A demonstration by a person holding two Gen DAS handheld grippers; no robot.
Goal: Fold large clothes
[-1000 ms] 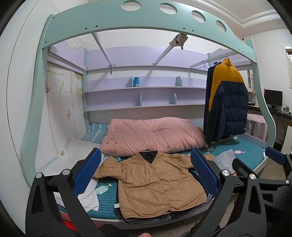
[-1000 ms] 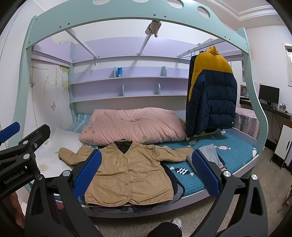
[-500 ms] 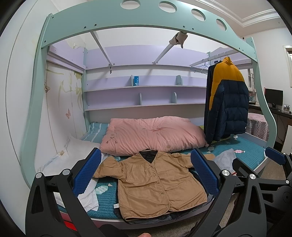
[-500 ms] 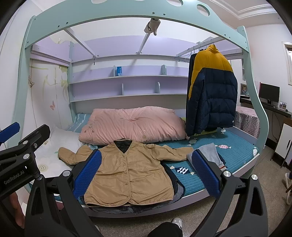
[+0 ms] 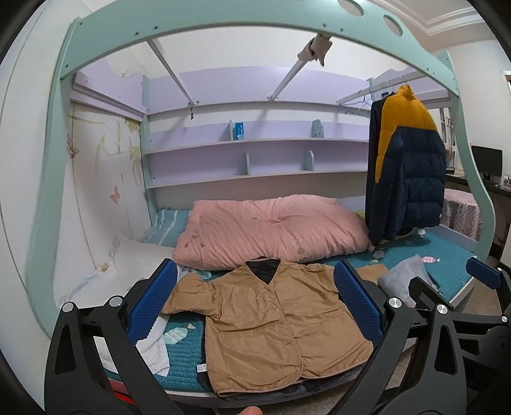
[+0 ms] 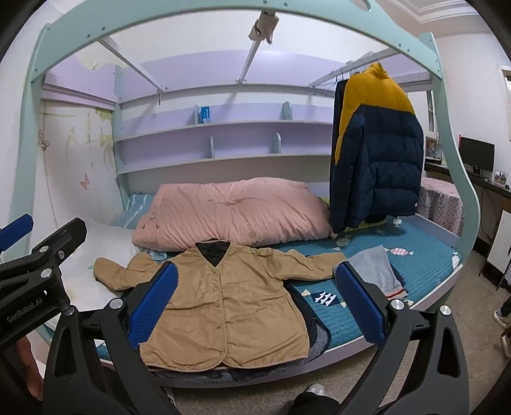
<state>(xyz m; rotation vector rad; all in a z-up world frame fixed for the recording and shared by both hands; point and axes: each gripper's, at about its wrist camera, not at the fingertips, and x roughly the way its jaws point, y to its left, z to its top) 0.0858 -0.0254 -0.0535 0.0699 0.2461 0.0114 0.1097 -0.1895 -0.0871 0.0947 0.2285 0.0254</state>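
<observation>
A tan button-front jacket (image 5: 274,322) (image 6: 223,309) lies flat, front up, near the front edge of the teal bed (image 5: 447,258) (image 6: 424,265), both sleeves spread out sideways. A dark garment (image 6: 316,328) shows under its hem. My left gripper (image 5: 255,303) is open and empty, held in the air in front of the bed, framing the jacket. My right gripper (image 6: 255,300) is open and empty too, short of the bed edge. The left gripper's body (image 6: 38,271) shows at the left of the right wrist view.
A pink quilt (image 5: 274,230) (image 6: 233,217) lies behind the jacket. A navy and yellow puffer coat (image 5: 405,166) (image 6: 373,150) hangs at the right. Grey folded cloth (image 6: 377,271) sits right of the jacket, white bedding (image 5: 127,271) left. The mint bed frame (image 5: 223,28) arches overhead.
Both views have pushed in towards the bed and tilted down a little, so the jacket looks larger. Both grippers stay open.
</observation>
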